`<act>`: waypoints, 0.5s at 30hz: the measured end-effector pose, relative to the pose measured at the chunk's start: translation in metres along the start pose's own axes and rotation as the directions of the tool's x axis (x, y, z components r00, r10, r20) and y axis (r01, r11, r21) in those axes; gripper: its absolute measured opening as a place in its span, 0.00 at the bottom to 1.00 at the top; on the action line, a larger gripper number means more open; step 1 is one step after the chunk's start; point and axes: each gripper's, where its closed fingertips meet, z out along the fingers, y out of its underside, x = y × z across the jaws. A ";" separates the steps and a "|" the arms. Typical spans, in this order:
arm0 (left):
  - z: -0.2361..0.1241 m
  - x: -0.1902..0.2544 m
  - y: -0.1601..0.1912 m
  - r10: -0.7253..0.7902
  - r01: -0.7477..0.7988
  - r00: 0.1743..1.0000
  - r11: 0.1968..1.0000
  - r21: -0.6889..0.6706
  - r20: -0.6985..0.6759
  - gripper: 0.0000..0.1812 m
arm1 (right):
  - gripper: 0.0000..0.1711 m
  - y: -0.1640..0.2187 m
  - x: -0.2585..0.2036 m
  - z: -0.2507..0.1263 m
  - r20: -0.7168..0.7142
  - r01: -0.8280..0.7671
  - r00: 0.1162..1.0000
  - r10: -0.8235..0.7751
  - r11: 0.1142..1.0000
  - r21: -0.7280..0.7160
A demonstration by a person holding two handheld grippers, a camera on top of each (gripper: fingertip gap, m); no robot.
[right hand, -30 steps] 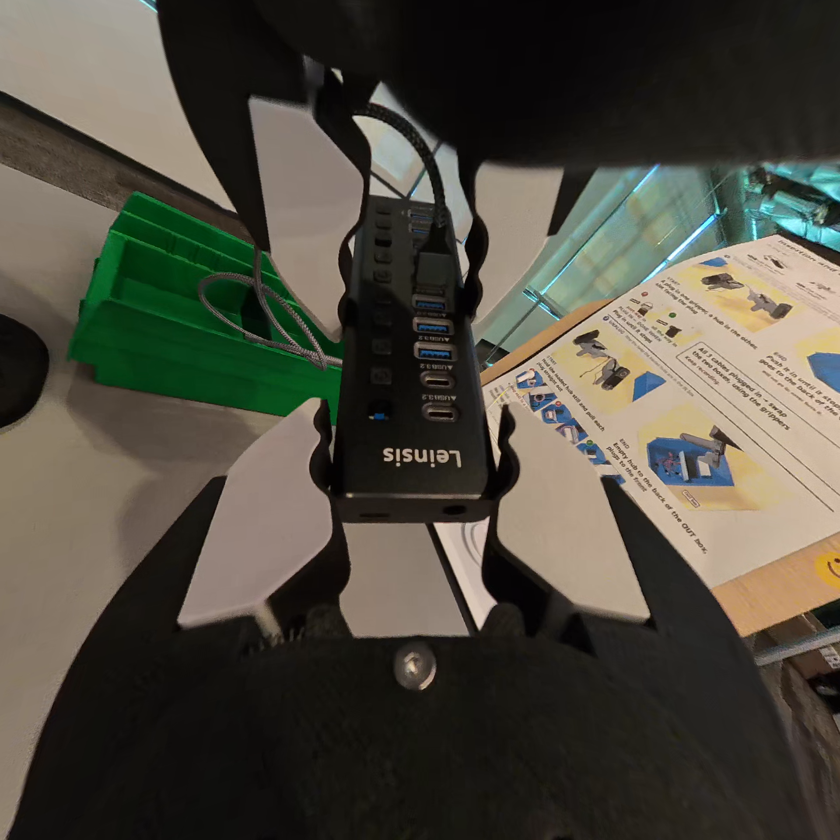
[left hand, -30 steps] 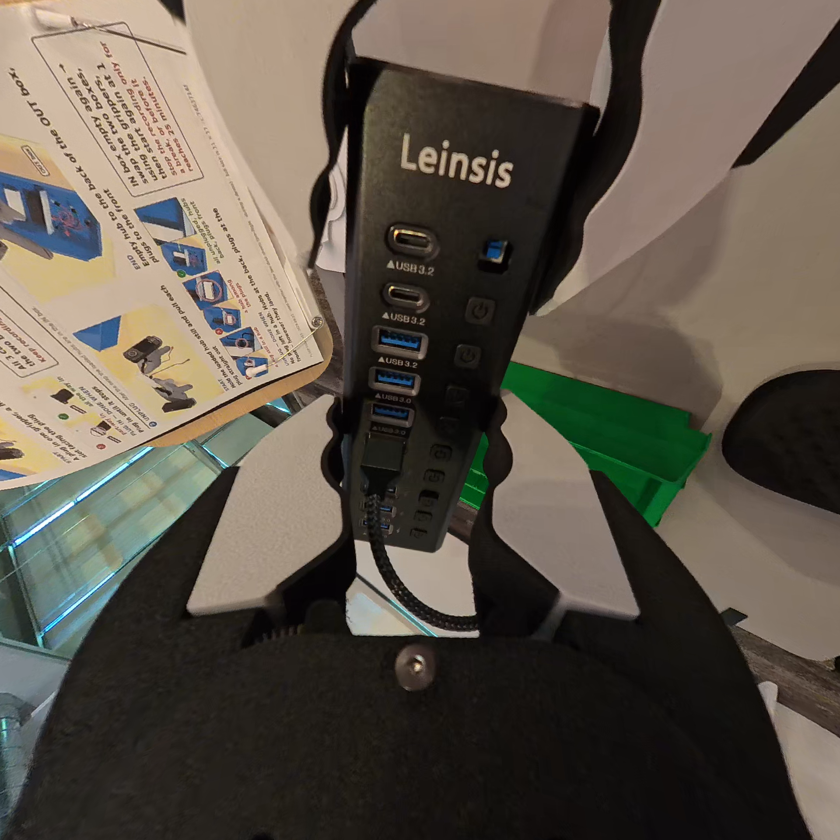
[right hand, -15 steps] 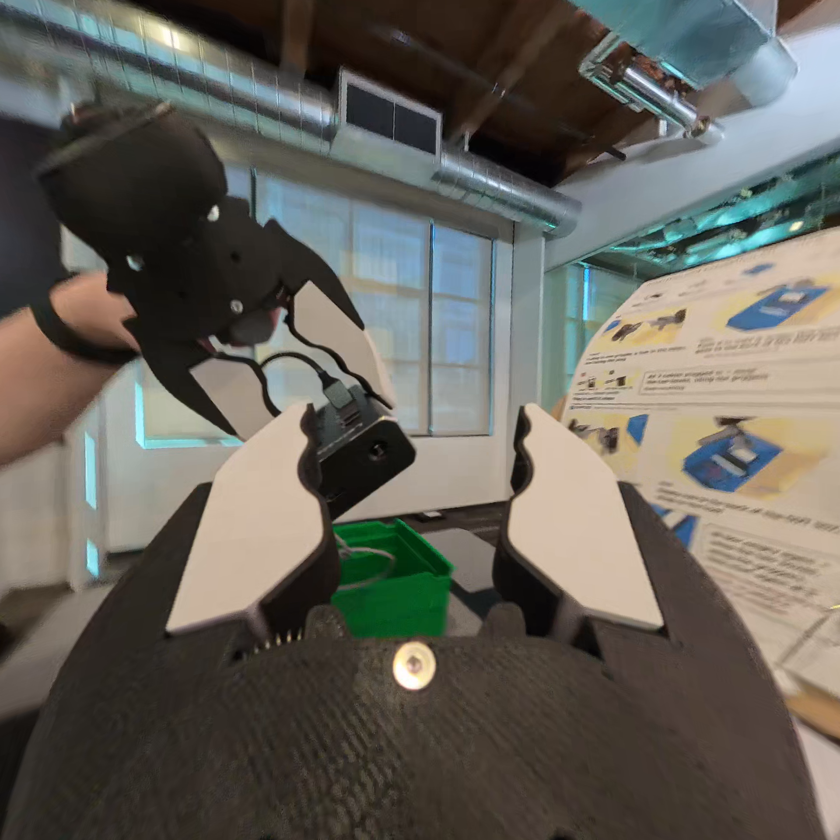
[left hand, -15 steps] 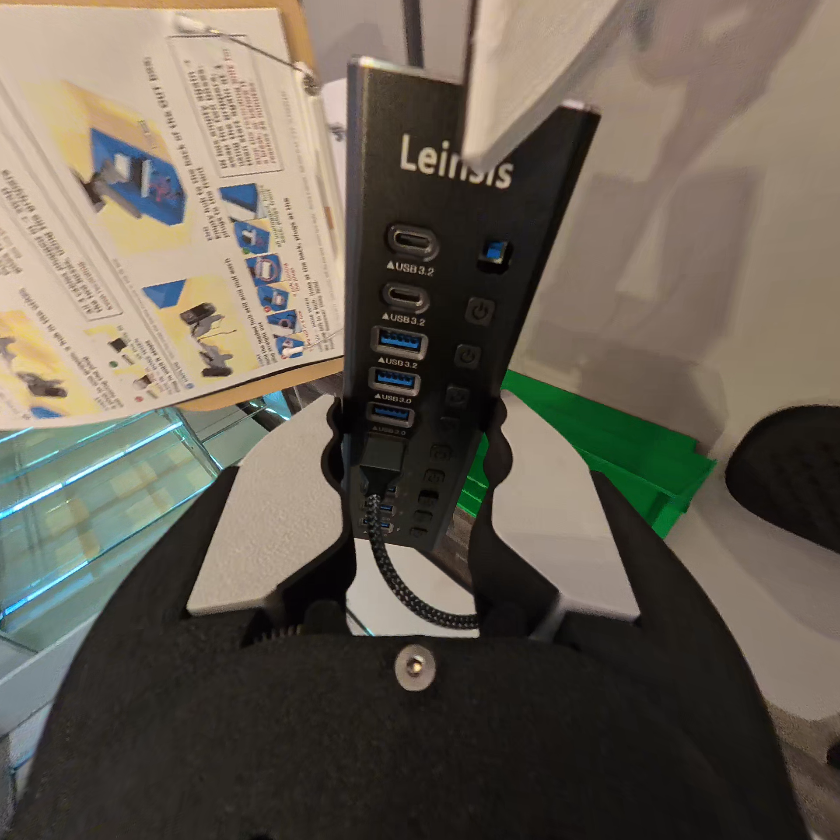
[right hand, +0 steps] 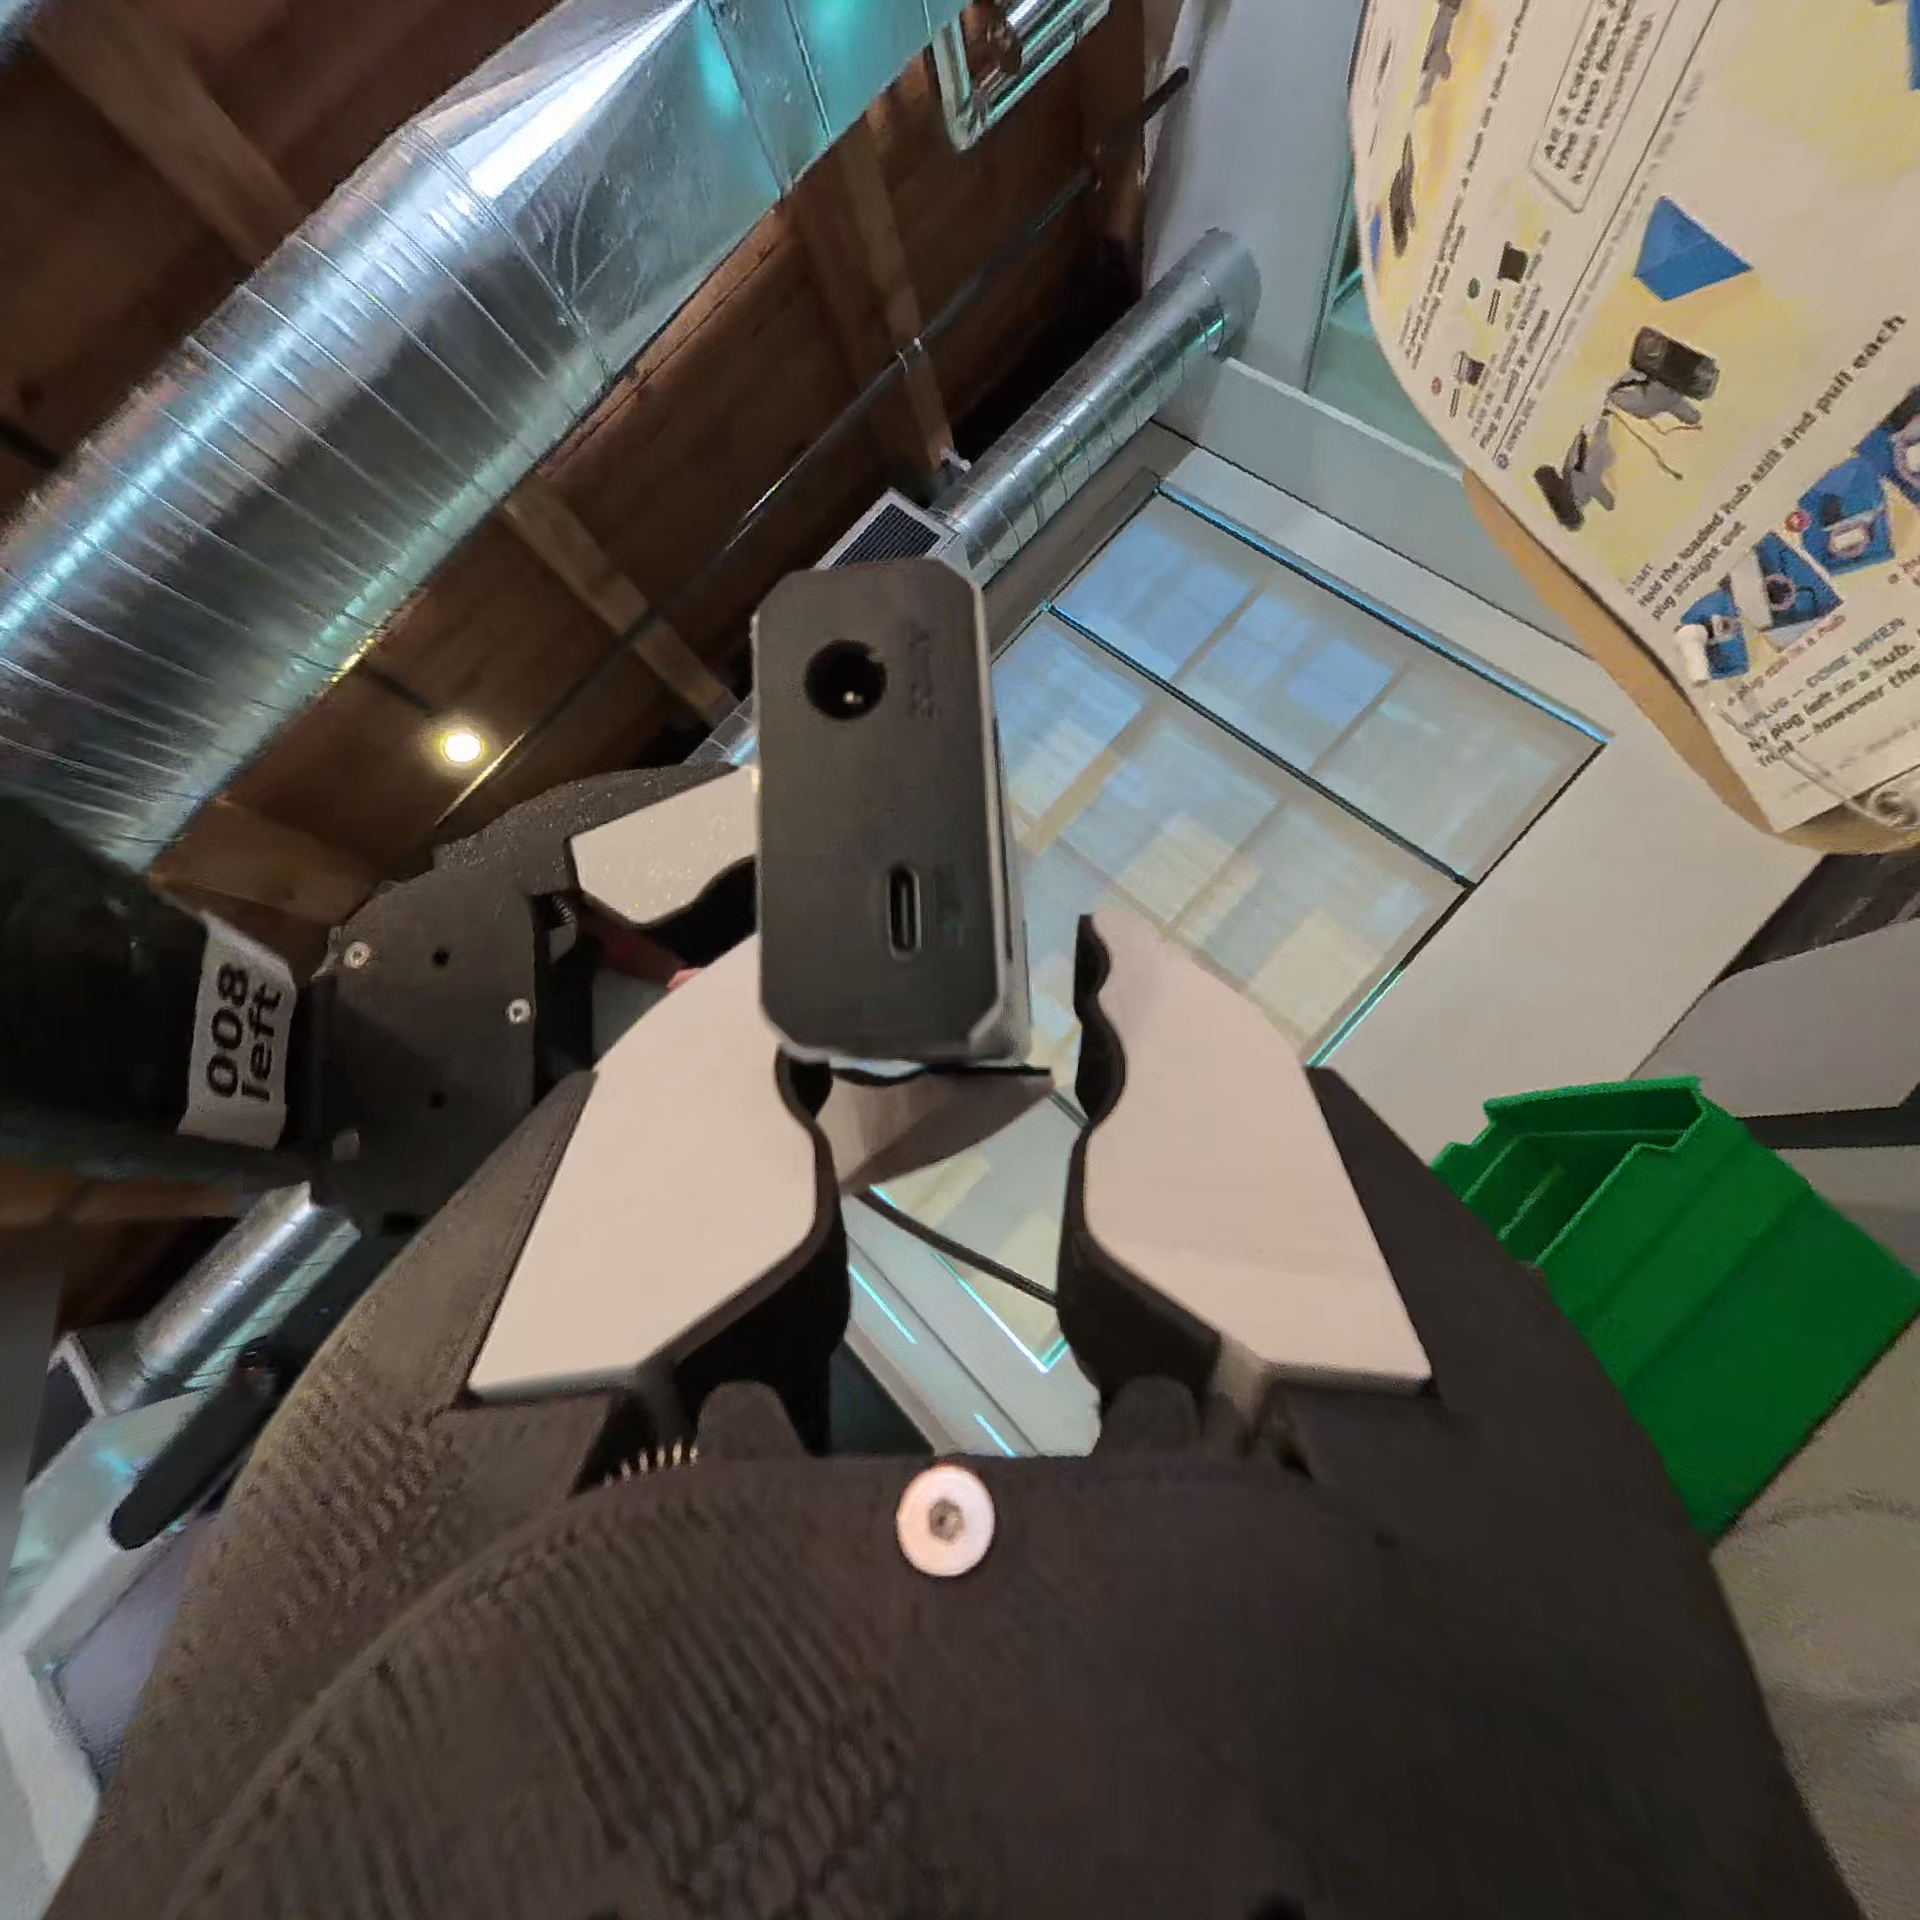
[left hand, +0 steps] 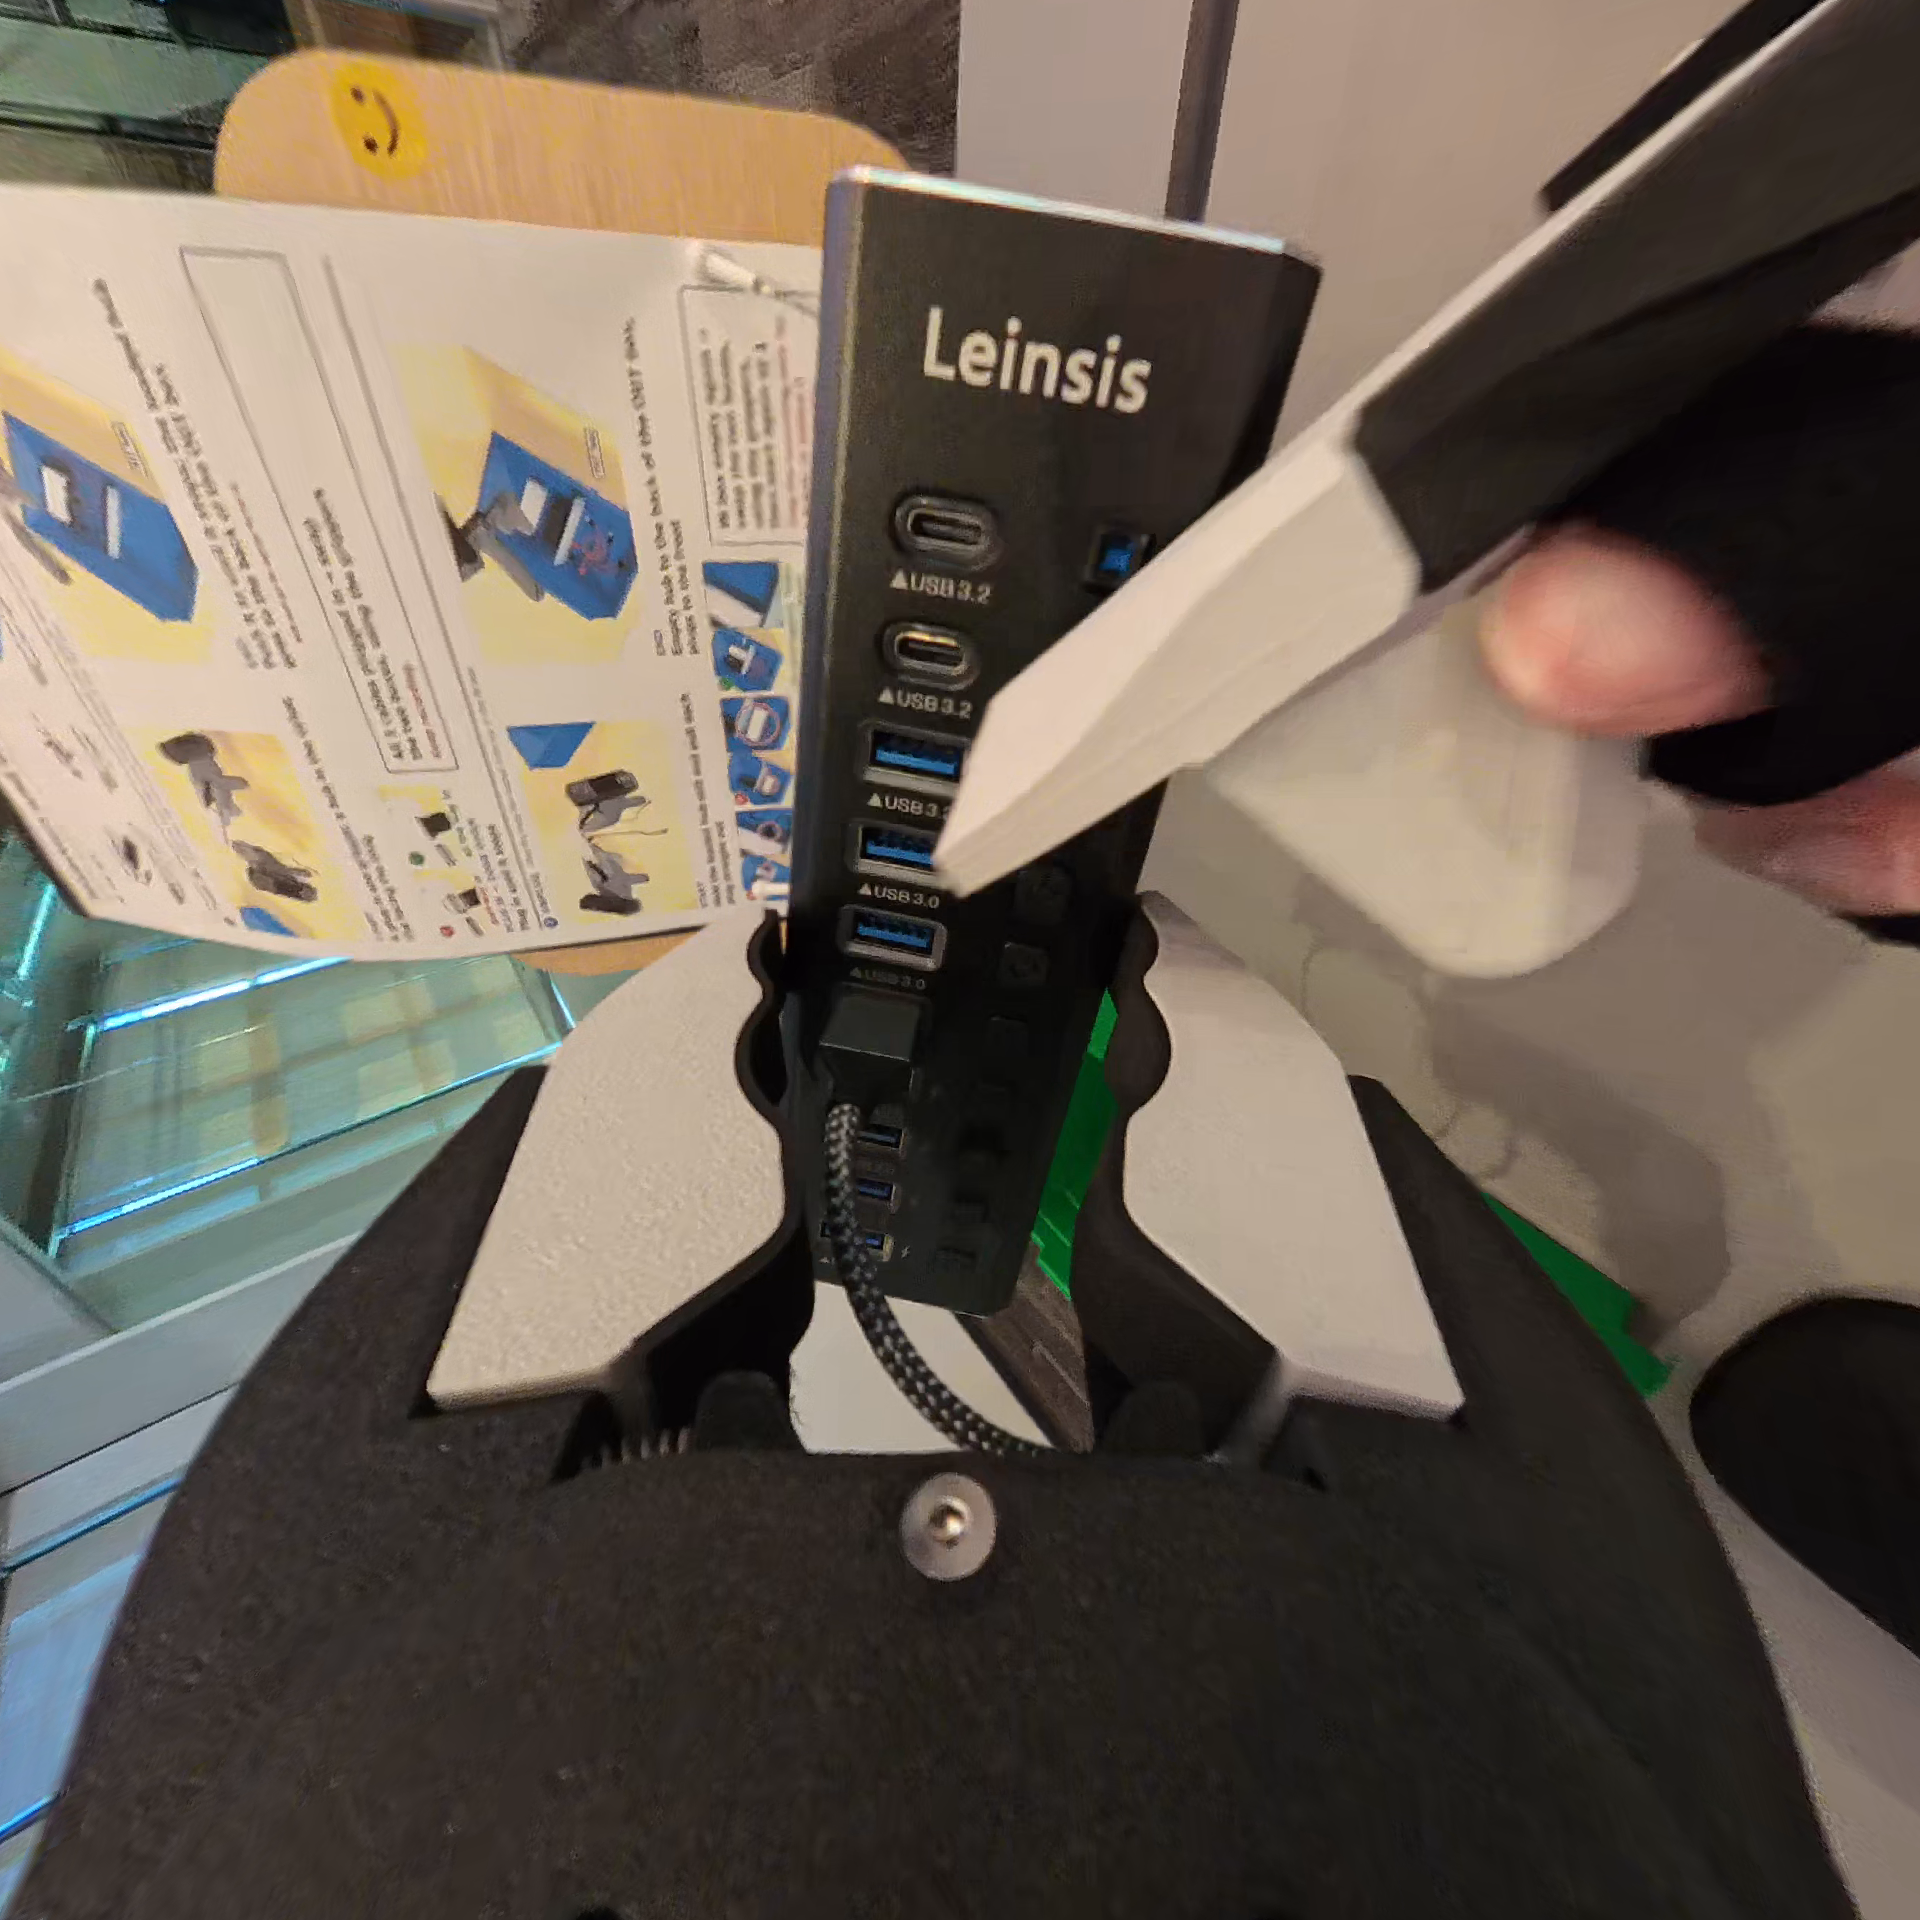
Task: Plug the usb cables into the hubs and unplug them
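My left gripper [left hand: 956, 925] is shut on the lower part of a black USB hub [left hand: 1039, 468], held upright with its ports facing the camera. A black braided cable [left hand: 894, 1340] is plugged into one port between the jaws by its black plug [left hand: 868, 1039]. My right gripper [right hand: 940, 997] is open and empty, just below the hub's end face [right hand: 873, 810] and apart from it. One of its grey fingers [left hand: 1195, 665] crosses in front of the hub from the upper right. The left gripper's black body [right hand: 416, 997] shows behind the hub.
A green bin [right hand: 1683, 1247] sits to the right, also behind the hub in the left wrist view [left hand: 1558, 1299]. An instruction sheet on a wooden board [left hand: 364, 571] stands left of the hub. Glass panes [left hand: 208, 1091] lie below it. A hand [left hand: 1621, 644] is at the right. My left and right fingertips are right by each other.
My right gripper let go of the hub's far end, opened and swung away, and now faces the hub's end with its jaws narrower. My left gripper kept its hold and turned.
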 end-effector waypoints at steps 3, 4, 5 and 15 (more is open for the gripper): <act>0.010 0.012 -0.015 -0.001 0.001 1.000 1.000 -0.007 -0.018 0.33 | 0.23 -0.006 0.006 -0.003 -0.012 -0.043 0.999 0.043 0.999 0.008; 0.013 0.012 -0.018 0.010 -0.010 1.000 1.000 -0.014 0.006 0.33 | 0.21 -0.009 0.011 -0.006 -0.037 -0.061 0.997 0.062 0.998 0.022; 0.015 0.012 -0.022 0.022 -0.022 1.000 1.000 -0.005 0.022 0.33 | 0.20 -0.012 0.016 -0.009 -0.048 -0.085 0.995 0.086 0.996 0.028; 0.004 -0.003 0.004 -0.113 0.093 0.975 0.990 0.109 0.192 0.51 | 0.19 -0.019 0.054 -0.023 -0.143 -0.183 0.972 0.188 0.982 0.048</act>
